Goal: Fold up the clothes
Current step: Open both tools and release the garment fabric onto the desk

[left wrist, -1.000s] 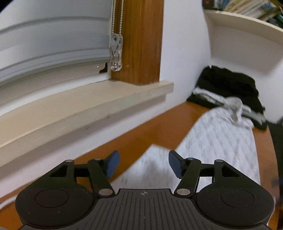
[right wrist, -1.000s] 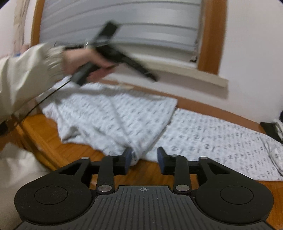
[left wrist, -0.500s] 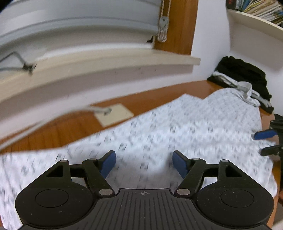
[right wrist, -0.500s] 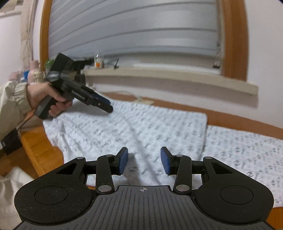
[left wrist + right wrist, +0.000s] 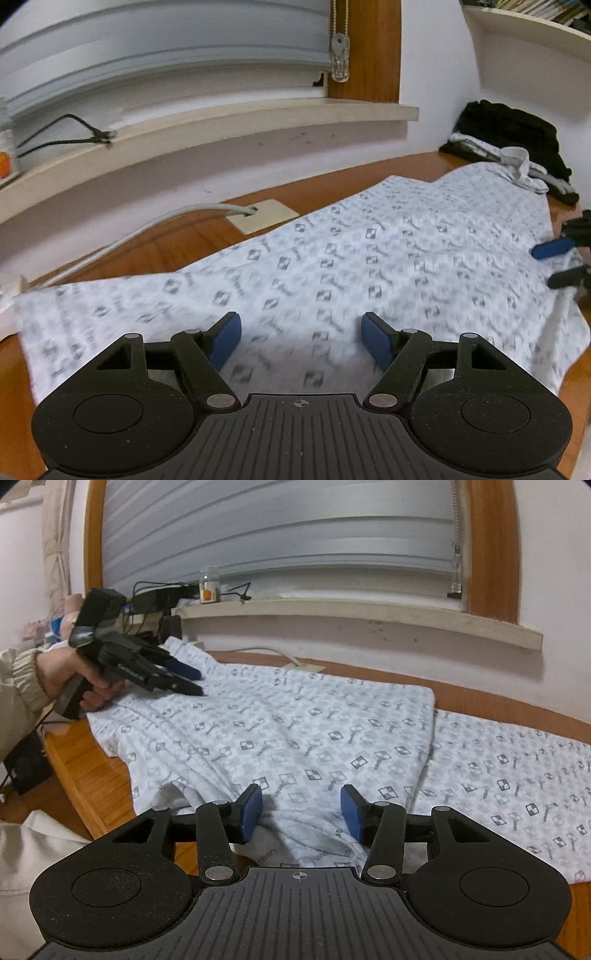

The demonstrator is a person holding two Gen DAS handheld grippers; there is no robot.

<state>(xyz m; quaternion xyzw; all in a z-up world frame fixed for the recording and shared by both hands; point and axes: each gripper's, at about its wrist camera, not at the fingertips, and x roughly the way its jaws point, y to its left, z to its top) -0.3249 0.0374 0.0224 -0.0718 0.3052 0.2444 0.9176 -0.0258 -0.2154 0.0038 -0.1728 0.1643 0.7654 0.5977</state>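
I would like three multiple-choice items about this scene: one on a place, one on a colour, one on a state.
1. Where does the small jar with the orange label stand?
A. on the windowsill
B. on the patterned garment
C. on the floor

2. What colour are the gripper pads?
A. red
B. blue
C. yellow

3. How does the patterned garment lie?
A. rolled into a ball
B. hanging from a hook
C. spread on the wooden surface, one part folded over

Key: 1 A, the jar stands on the windowsill. 2 B, the right gripper has blue pads. 3 C, the patterned garment lies flat on the wooden surface, with a folded edge across it.
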